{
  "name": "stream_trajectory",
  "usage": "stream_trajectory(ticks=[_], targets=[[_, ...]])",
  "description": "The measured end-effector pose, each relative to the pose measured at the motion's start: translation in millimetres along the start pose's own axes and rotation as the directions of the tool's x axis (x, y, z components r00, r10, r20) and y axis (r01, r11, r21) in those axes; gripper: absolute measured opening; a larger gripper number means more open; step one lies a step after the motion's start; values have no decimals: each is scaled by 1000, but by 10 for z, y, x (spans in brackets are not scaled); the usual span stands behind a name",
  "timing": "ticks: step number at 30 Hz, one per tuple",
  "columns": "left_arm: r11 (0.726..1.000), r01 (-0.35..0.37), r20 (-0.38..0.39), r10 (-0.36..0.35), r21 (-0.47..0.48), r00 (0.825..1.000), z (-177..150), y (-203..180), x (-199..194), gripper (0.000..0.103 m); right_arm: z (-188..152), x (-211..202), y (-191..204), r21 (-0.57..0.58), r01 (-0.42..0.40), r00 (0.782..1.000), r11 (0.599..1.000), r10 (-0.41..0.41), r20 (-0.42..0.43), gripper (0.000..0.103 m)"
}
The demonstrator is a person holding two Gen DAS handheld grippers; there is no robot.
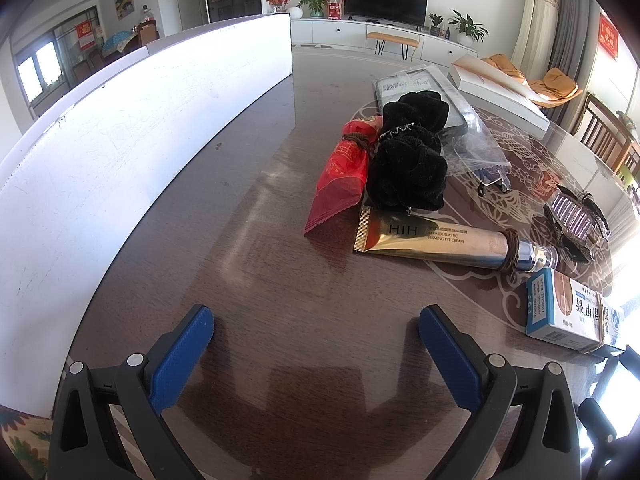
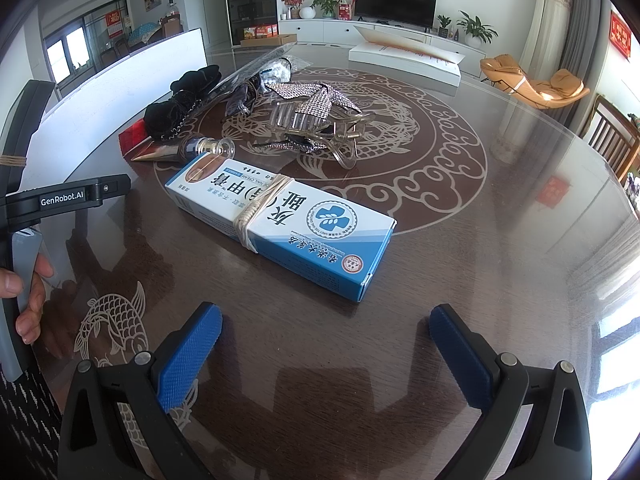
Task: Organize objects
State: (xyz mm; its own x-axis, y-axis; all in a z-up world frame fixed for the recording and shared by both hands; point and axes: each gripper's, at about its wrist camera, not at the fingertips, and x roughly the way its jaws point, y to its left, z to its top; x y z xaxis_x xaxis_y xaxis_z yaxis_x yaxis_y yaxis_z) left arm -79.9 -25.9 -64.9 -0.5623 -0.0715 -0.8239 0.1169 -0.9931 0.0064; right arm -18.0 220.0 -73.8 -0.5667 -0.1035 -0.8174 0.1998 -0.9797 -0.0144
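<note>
My left gripper (image 1: 316, 326) is open over bare table, short of a cluster of items. Ahead and to its right lie a red packet (image 1: 340, 178), a black velvet scrunchie (image 1: 408, 160), a gold eye-cream tube (image 1: 440, 240) with a brown hair tie around it, and a rhinestone hair clip (image 1: 576, 220). A blue-and-white cream box (image 1: 568, 314) sits at the right. My right gripper (image 2: 326, 326) is open, just short of that same box (image 2: 280, 224), which has a string band around it. Beyond it lie a clear claw clip (image 2: 316, 124) and the scrunchie (image 2: 180, 104).
A large white box (image 1: 132, 128) runs along the table's left side. A flat white box (image 2: 404, 58) lies at the far edge, and plastic-wrapped packages (image 1: 424, 96) sit behind the scrunchie. A hand (image 2: 24, 296) holds the left gripper's handle at the left of the right wrist view.
</note>
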Motion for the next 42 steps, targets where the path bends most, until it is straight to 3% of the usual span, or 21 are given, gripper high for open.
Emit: stream_trajectory(ticks=[25, 30, 33, 35, 38, 40, 42], targets=[[999, -10, -23, 9, -35, 1000, -20, 110, -35, 103, 22, 9, -3, -9, -8, 1000, 1000, 8, -5, 103], [997, 25, -14, -26, -76, 1000, -26, 186, -74, 103, 129, 3, 5, -150, -79, 995, 986, 70, -64, 103], [995, 43, -7, -44, -95, 999, -27, 216, -90, 103, 340, -78, 117, -308, -88, 996, 947, 83, -30, 103], [994, 47, -6, -48, -100, 999, -24, 215, -94, 103, 519, 8, 189, -381, -123, 992, 916, 107, -65, 103], [992, 59, -4, -59, -109, 998, -23, 231, -99, 103, 735, 296, 253, -384, -223, 969, 896, 162, -184, 103], [990, 71, -1, -71, -121, 997, -22, 249, -107, 103, 808, 442, 320, -396, -244, 961, 885, 166, -221, 102], [987, 85, 3, -86, -135, 996, -12, 265, -107, 103, 841, 497, 371, -393, -271, 954, 879, 190, -233, 93]])
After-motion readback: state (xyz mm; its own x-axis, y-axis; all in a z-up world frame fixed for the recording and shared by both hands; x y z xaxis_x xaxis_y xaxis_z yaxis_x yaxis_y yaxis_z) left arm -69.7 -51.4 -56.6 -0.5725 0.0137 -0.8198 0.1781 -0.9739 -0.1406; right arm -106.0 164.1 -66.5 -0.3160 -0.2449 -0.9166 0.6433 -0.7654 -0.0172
